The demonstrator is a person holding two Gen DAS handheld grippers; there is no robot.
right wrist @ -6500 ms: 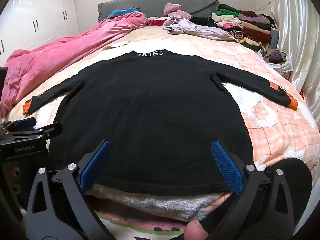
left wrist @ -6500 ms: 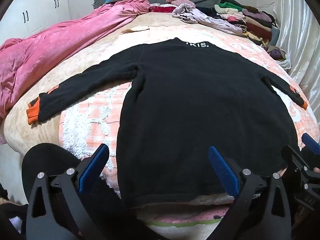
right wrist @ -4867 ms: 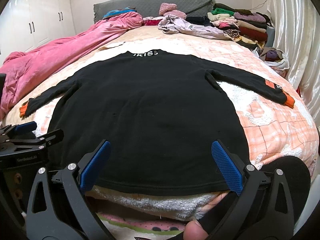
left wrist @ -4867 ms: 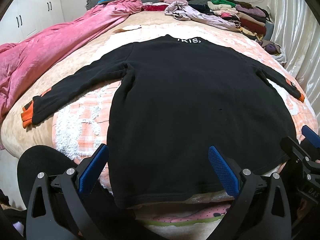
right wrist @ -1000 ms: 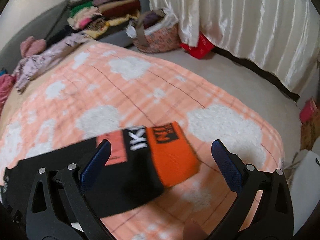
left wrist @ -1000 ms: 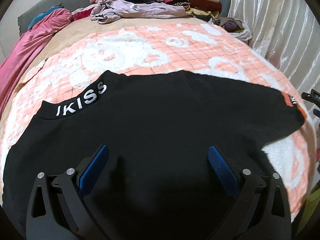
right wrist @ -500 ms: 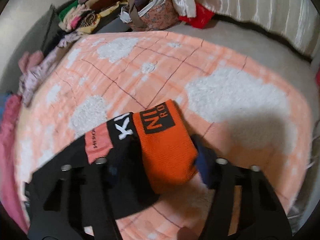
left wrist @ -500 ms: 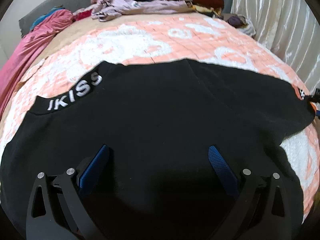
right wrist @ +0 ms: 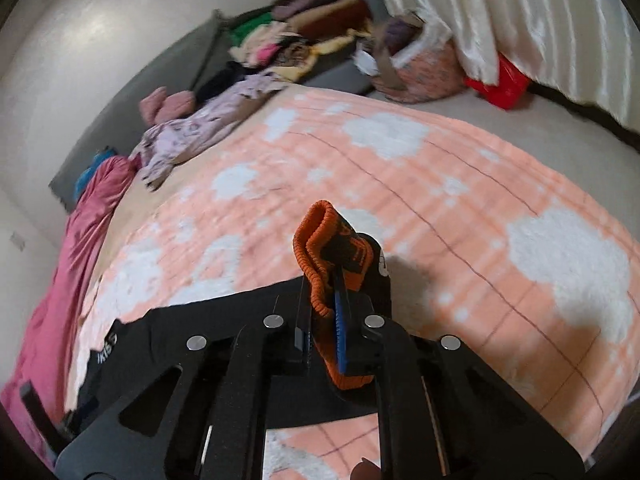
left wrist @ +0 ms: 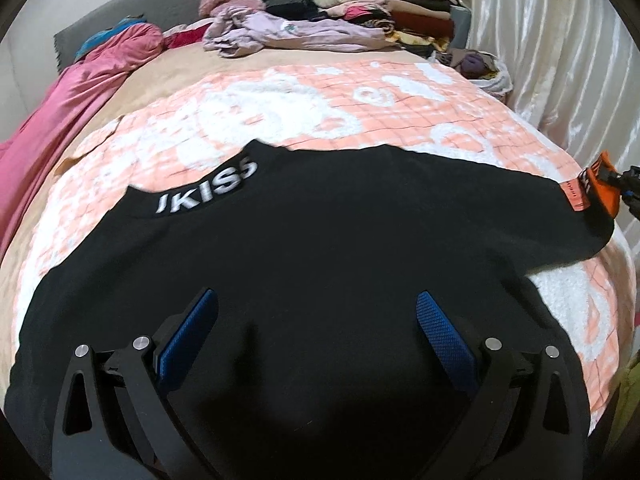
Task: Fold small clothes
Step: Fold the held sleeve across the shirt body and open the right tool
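A black sweater (left wrist: 320,248) with white "IKISS" lettering on its collar (left wrist: 208,192) lies flat on the peach and white blanket (left wrist: 304,108). My left gripper (left wrist: 316,332) is open just above the sweater's body. My right gripper (right wrist: 328,320) is shut on the sweater's orange cuff (right wrist: 320,248) and holds it lifted off the blanket. The cuff (left wrist: 600,188) and the tips of the right gripper (left wrist: 628,184) also show at the right edge of the left wrist view.
A pink quilt (left wrist: 60,108) lies along the bed's left side. A lilac garment (left wrist: 280,32) and stacked folded clothes (left wrist: 384,4) sit at the head. A white curtain (left wrist: 560,40), a floral bag (right wrist: 420,68) and a red bag (right wrist: 500,84) are to the right.
My right gripper closed on the orange cuff and lifted it off the blanket. My left gripper stayed open over the sweater's body and shifted only slightly.
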